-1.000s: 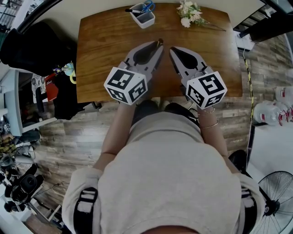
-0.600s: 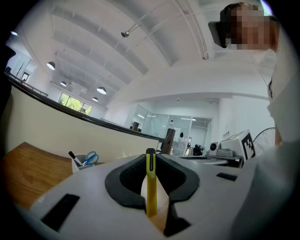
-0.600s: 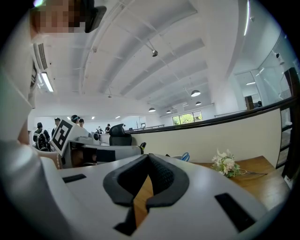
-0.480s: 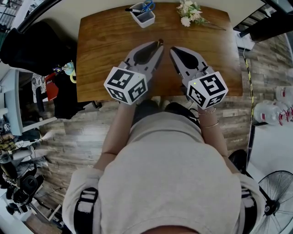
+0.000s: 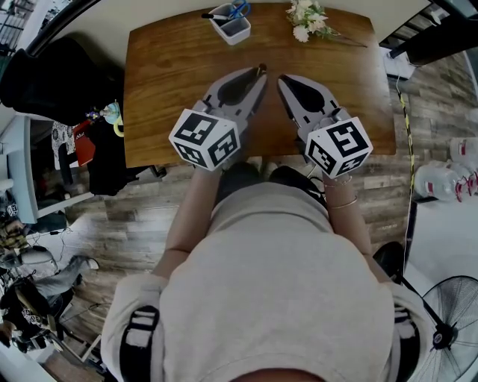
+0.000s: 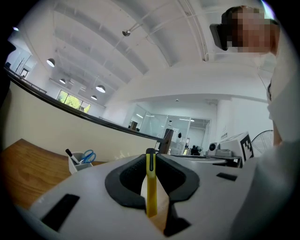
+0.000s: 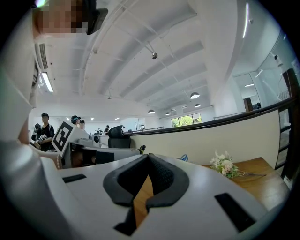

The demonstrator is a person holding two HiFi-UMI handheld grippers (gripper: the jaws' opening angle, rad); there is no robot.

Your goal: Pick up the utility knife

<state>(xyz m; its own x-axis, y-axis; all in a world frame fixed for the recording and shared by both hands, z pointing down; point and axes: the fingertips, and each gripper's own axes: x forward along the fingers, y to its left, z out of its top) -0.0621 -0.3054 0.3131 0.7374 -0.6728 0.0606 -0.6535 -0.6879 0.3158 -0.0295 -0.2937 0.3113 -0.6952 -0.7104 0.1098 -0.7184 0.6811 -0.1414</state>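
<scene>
A slim yellow utility knife (image 6: pixel 150 187) with a dark tip stands upright between the jaws of my left gripper (image 6: pixel 151 157), which is shut on it. In the head view the left gripper (image 5: pixel 259 71) hovers over the middle of the wooden table (image 5: pixel 172 67), and the knife's dark end (image 5: pixel 261 68) pokes out at its tips. My right gripper (image 5: pixel 283 80) hangs beside it to the right, a small gap between the two. Its jaws (image 7: pixel 148 156) are shut, tips touching, with nothing between them.
A white pen holder (image 5: pixel 232 22) with blue scissors and a marker stands at the table's far edge, also seen in the left gripper view (image 6: pixel 78 163). A small bunch of white flowers (image 5: pixel 310 19) lies at the far right (image 7: pixel 224 165). A fan (image 5: pixel 448 321) stands on the floor.
Both grippers and the knife have kept still. Only the clutter on the floor at the lower left has shifted.
</scene>
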